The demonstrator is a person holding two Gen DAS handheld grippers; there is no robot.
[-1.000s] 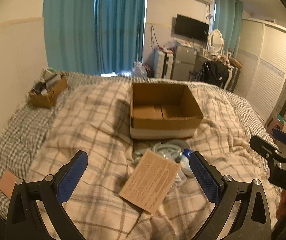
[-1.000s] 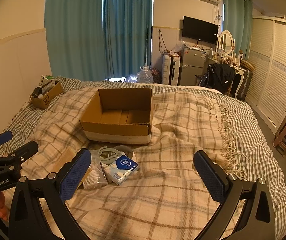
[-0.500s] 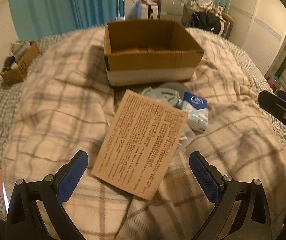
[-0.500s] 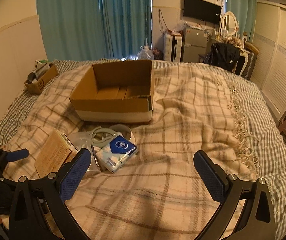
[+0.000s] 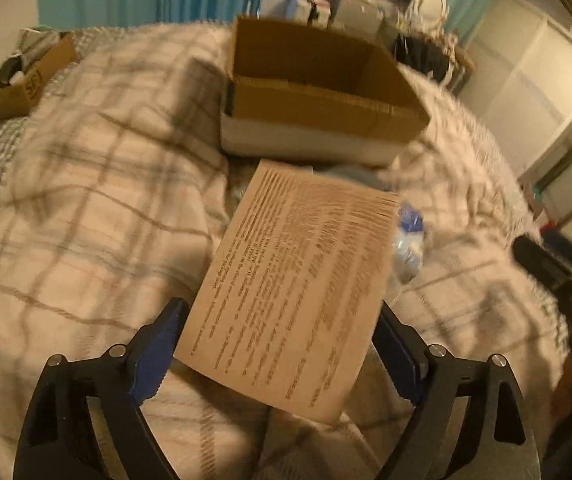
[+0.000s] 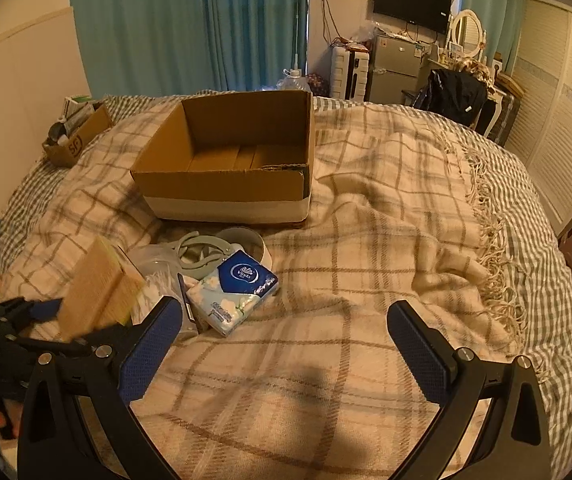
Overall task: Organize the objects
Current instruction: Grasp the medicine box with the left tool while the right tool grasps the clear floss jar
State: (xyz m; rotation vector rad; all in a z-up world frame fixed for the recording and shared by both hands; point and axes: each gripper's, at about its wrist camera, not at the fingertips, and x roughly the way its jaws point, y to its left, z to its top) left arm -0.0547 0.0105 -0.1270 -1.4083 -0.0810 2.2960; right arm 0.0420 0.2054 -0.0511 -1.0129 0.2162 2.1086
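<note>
Left gripper point(image 5: 278, 344) low over plaid blanket point(image 5: 86, 208), fingers point(image 5: 154, 356) spread wide, flanking near end of tan printed box point(image 5: 298, 288); contact with box sides not clear, cannot tell if gripped. Tan box tilted, far end toward 12 o'clock, just short of carton point(image 5: 318, 96). Left view motion-blurred. Same tan box in right view at 9 o'clock point(image 6: 98, 288), standing on edge between left gripper's fingers.

Right gripper point(image 6: 286, 344) hovering above blanket point(image 6: 366, 280), fingers point(image 6: 150, 344) wide apart, holding nothing.

Open carton point(image 6: 226, 160) at 12 o'clock on bed, brown with white lower band, interior bare as far as visible. Pile just in front of carton, toward 10 o'clock from right gripper: blue-and-white tissue pack point(image 6: 238, 292), grey-green plastic clip-like piece point(image 6: 202, 252) touching pack's far side, clear plastic bag point(image 6: 154, 264) beside it, dark pen-like stick point(image 6: 186, 296) at pack's left edge. Tissue pack partly hidden behind tan box in left view point(image 5: 408, 236).

Small box point(image 6: 78, 136) with bottles at 10 o'clock, well apart from pile, near wall. Grey gingham sheet point(image 6: 546, 240) under blanket, fringe at 3 o'clock. Teal curtains point(image 6: 190, 24), TV point(image 6: 410, 0), fridge point(image 6: 394, 68), wardrobe point(image 6: 558, 80) beyond bed.
</note>
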